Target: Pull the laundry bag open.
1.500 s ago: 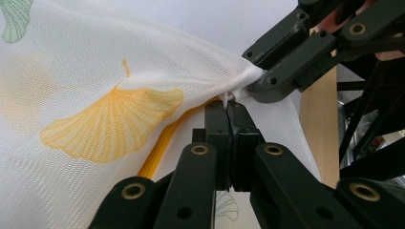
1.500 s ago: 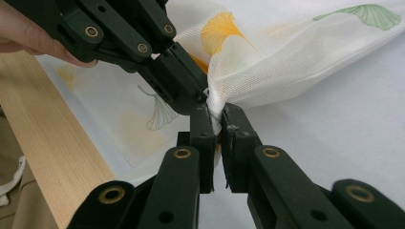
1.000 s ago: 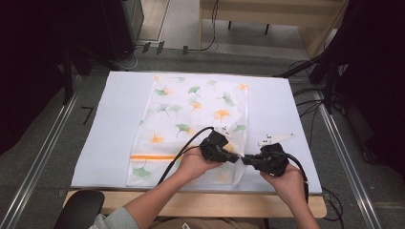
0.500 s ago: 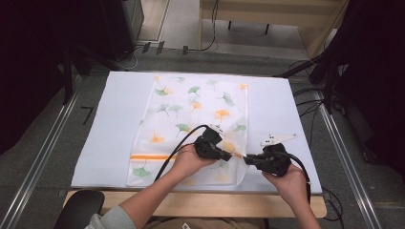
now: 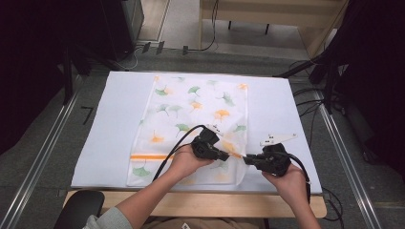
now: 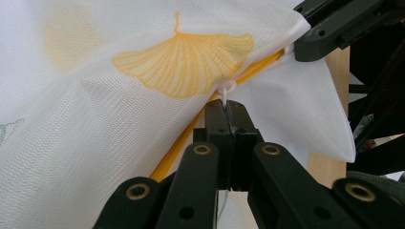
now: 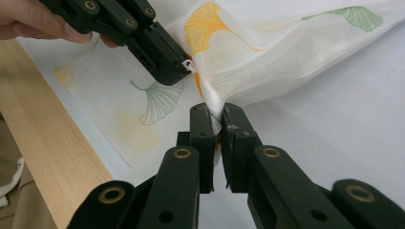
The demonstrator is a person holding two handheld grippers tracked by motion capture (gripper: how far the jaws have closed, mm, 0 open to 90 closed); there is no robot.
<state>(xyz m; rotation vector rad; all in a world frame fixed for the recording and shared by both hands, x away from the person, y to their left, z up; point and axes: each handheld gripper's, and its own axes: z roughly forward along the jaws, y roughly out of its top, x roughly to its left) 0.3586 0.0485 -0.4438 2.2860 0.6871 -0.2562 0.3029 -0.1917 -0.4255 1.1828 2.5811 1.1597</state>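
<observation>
A white mesh bag [image 5: 200, 107] printed with green and orange ginkgo leaves lies flat on the white table cover [image 5: 114, 124]. Its near right corner is lifted between my two grippers. My left gripper [image 5: 229, 156] is shut on the small white zipper pull [image 6: 226, 89] at the end of the orange zipper [image 6: 176, 148]. My right gripper [image 5: 247, 160] is shut on a bunched fold of the bag's corner [image 7: 212, 102], just beside the left gripper [image 7: 179, 71]. The right gripper's jaw tip [image 6: 310, 43] shows at the top right of the left gripper view.
The table's wooden front edge [image 5: 200, 202] runs just below my hands. Metal rails [image 5: 38, 162] flank the table. Cables [image 5: 315, 102] lie on the floor at the right. A black chair part [image 5: 79, 210] sits at the bottom left.
My left gripper has drawn slightly to the left with the zipper pull, widening the gap to the right gripper a little. The right hand has stayed put.
</observation>
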